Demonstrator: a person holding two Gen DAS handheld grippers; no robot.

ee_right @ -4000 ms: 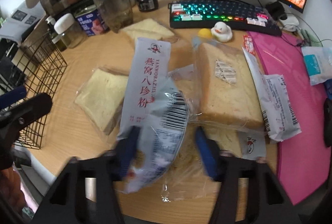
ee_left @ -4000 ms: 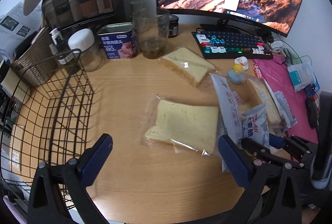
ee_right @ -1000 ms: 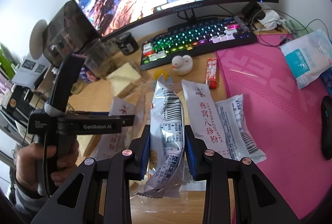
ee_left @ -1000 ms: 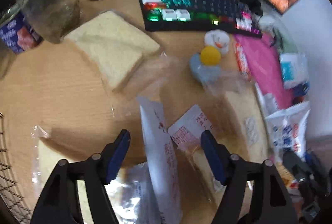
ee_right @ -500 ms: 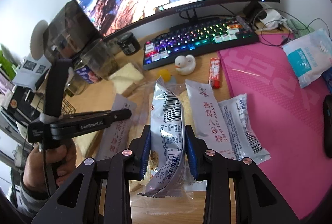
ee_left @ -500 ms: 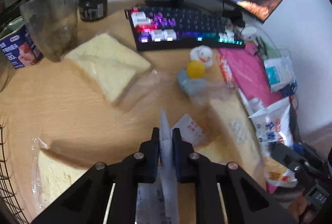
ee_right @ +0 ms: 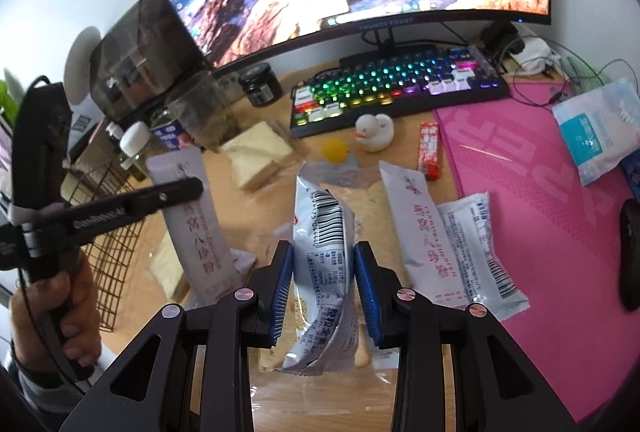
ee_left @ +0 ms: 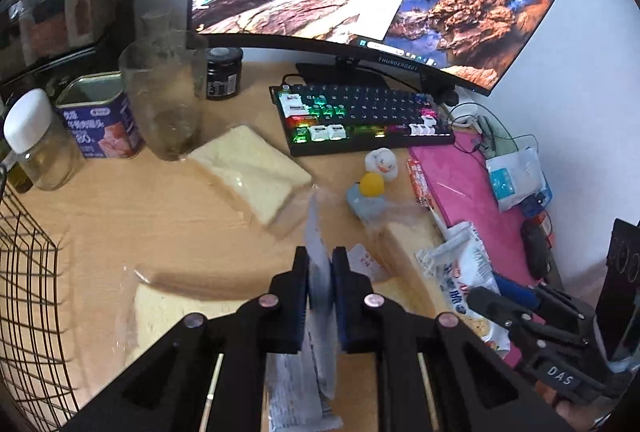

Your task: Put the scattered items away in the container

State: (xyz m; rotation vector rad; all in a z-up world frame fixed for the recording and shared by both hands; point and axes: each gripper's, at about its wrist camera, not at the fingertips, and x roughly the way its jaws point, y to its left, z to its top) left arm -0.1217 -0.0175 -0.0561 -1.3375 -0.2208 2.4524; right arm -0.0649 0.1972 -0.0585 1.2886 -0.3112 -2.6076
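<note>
My left claw (ee_left: 320, 264) is clamped tight on a long white sachet (ee_left: 316, 232), pads pressed flat against its thin sides, the packet standing on edge between them with its long axis running straight out along the fingers. From my right wrist camera I can see that same sachet (ee_right: 196, 216) hanging off the table, its lower end pointing down. My right claw (ee_right: 323, 268) is closed on a silver snack packet (ee_right: 320, 252), barcode up, also lying lengthwise along the fingers, its crimped tail drooping toward me.

The wire basket (ee_left: 28, 272) sits at the left edge of the table (ee_left: 140, 216), and that's the thing that matters here: it lies to the left of my left claw, well nearer that hand than the right one. So I reckon the left goes first, swinging left across the bagged bread slice (ee_left: 160, 308) that lies between claw and basket. With the sachet sticking out forward, I'd want to tip its free end down over the rim so it drops in lengthwise rather than bridging the wires.

Still scattered: another bread slice (ee_left: 250, 168) near the keyboard (ee_left: 360, 120), two more sachets (ee_right: 424, 228) by the pink mat (ee_right: 540, 200), and a red stick pack (ee_right: 430, 150).
</note>
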